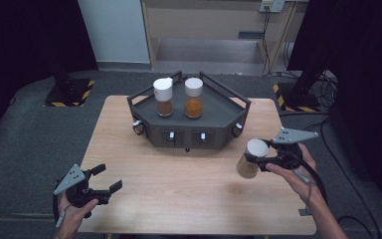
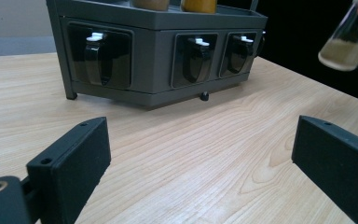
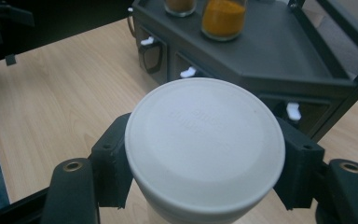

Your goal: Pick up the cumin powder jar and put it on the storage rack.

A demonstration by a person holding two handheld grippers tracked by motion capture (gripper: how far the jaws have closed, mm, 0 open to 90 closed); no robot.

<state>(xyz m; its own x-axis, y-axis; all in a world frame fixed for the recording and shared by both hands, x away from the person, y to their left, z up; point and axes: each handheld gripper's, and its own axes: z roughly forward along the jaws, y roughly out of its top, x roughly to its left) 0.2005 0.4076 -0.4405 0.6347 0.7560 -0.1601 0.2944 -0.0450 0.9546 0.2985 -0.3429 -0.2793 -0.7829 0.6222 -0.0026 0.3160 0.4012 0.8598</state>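
Two white-capped glass spice jars (image 1: 164, 97) (brown and orange powders) stand on our dark grey rack (image 1: 219, 117); our right hand-held gripper (image 1: 264, 160) clamps a third white-capped jar of tan powder (image 1: 251, 158) above the worktop (image 1: 179, 184); our left hand-held gripper (image 1: 104, 183) gapes empty.

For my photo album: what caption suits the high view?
Right gripper lifts a white-capped spice jar beside the dark rack.
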